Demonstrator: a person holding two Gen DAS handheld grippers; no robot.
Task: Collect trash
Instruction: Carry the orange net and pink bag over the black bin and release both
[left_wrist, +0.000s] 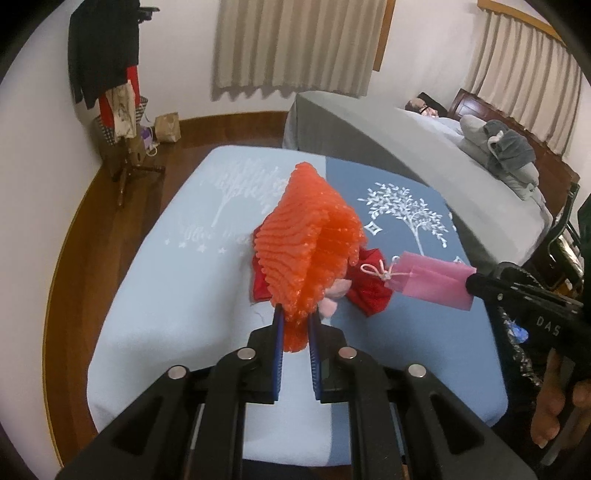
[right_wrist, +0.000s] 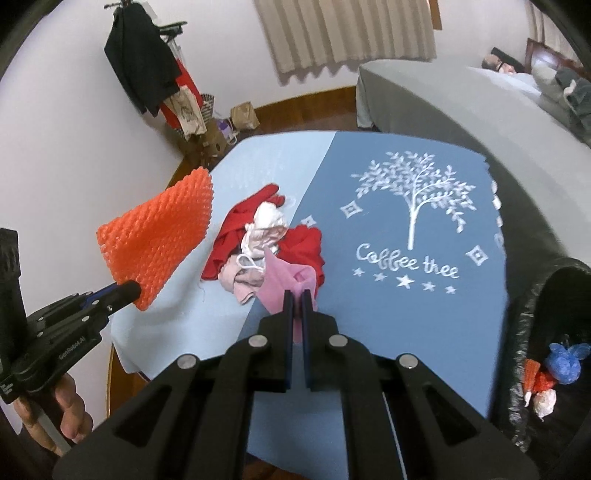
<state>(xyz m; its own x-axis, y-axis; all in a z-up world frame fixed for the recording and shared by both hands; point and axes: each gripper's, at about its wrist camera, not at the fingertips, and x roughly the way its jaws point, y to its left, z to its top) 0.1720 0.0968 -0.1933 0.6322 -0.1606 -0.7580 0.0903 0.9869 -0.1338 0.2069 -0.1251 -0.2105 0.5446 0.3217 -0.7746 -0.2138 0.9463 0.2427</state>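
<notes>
bedroom table in blue cloth (right_wrist: 424, 314) below me, left gripper (left_wrist: 295, 321) pinching orange foam net (left_wrist: 310, 236), right gripper (right_wrist: 297, 295) pinching pink mask (right_wrist: 284, 280) thinly, which could slip before the bin bag (right_wrist: 524, 369).

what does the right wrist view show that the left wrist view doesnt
Only the right wrist view shows the "Coffee tree" lettering on the cloth and the open black bin bag holding a knotted blue plastic bag.

Only the left wrist view shows the pink mask's white knotted ear loop.

Both show the left gripper shut on the orange foam net sleeve, the right gripper shut on the pink face mask, and the red cloth pile on the blue tablecloth.
</notes>
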